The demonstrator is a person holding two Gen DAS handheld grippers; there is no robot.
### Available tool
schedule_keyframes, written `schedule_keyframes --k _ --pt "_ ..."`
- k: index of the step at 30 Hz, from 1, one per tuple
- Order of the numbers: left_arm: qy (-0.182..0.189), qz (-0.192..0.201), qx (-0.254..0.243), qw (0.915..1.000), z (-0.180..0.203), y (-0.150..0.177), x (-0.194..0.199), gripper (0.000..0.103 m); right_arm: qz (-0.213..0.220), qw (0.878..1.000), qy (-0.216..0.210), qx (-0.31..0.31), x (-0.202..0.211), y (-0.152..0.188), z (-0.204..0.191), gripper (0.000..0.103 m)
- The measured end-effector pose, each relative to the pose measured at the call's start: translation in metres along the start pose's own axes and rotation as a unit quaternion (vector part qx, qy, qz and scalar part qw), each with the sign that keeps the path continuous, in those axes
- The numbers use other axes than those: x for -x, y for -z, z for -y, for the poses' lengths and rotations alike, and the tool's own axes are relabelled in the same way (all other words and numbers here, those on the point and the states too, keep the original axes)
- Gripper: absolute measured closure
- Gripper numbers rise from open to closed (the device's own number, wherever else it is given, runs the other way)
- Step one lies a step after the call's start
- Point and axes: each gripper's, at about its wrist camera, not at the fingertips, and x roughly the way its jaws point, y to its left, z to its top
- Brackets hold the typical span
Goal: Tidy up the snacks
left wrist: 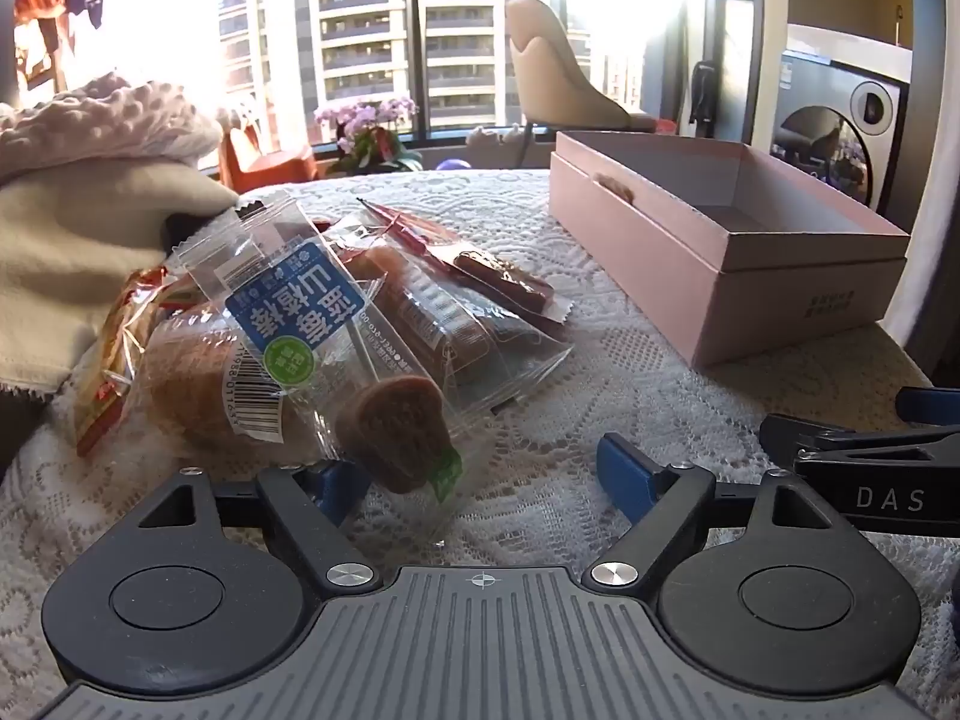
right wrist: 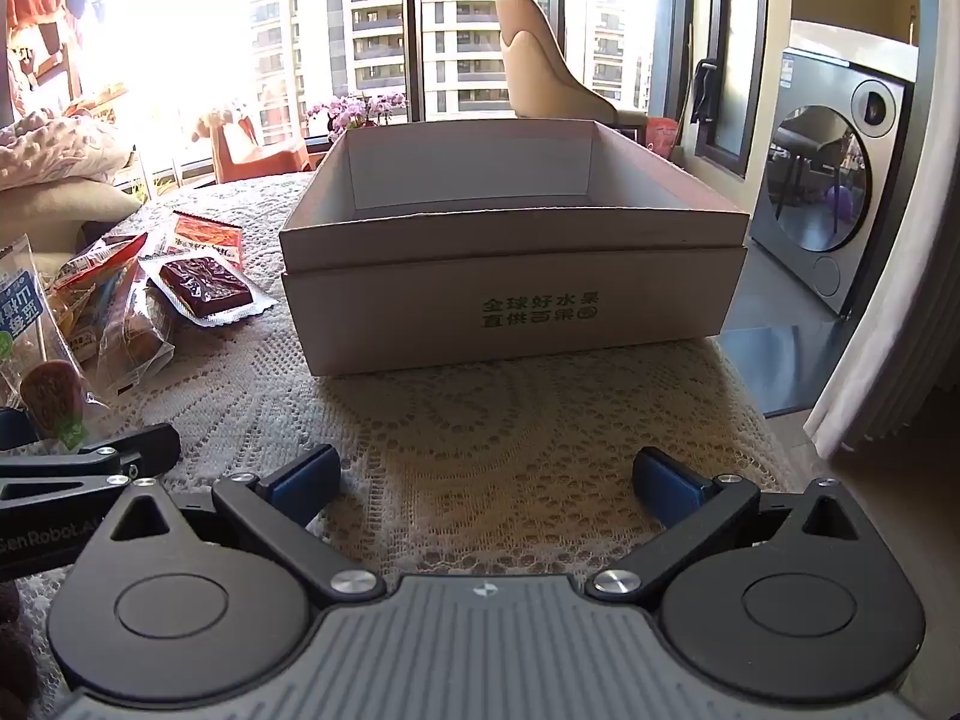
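Note:
A heap of wrapped snacks (left wrist: 360, 324) lies on the lace tablecloth (left wrist: 600, 372). On top is a clear packet with a blue label (left wrist: 297, 315) and a brown disc on a stick (left wrist: 393, 438). My left gripper (left wrist: 483, 477) stands open just in front of the heap, and that packet's lower corner covers its left pad (left wrist: 345, 483). The pink open box (right wrist: 510, 312) stands ahead of my right gripper (right wrist: 486, 480), which is open over bare cloth with nothing between its fingers. What shows of the box's inside (left wrist: 780, 204) holds nothing. A dark red block in a clear packet (right wrist: 204, 288) lies beside the box's left corner.
A cream blanket and cushion (left wrist: 90, 210) lie behind the snacks at the left. The table's right edge falls away to a dark floor, a curtain (right wrist: 888, 330) and a washing machine (right wrist: 840, 192). A pale chair (right wrist: 540, 78) stands behind the box. One finger of the right gripper (left wrist: 852, 462) reaches in beside my left one.

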Motion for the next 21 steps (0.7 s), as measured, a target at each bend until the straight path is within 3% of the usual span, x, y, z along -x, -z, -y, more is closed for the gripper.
schedule_keyframes --k 21 --pt "0.001 -0.001 0.003 1.0000 -0.0025 0.0001 -0.0011 0.015 0.000 1.000 -0.001 0.000 -0.0007 -0.0009 -0.0003 0.000"
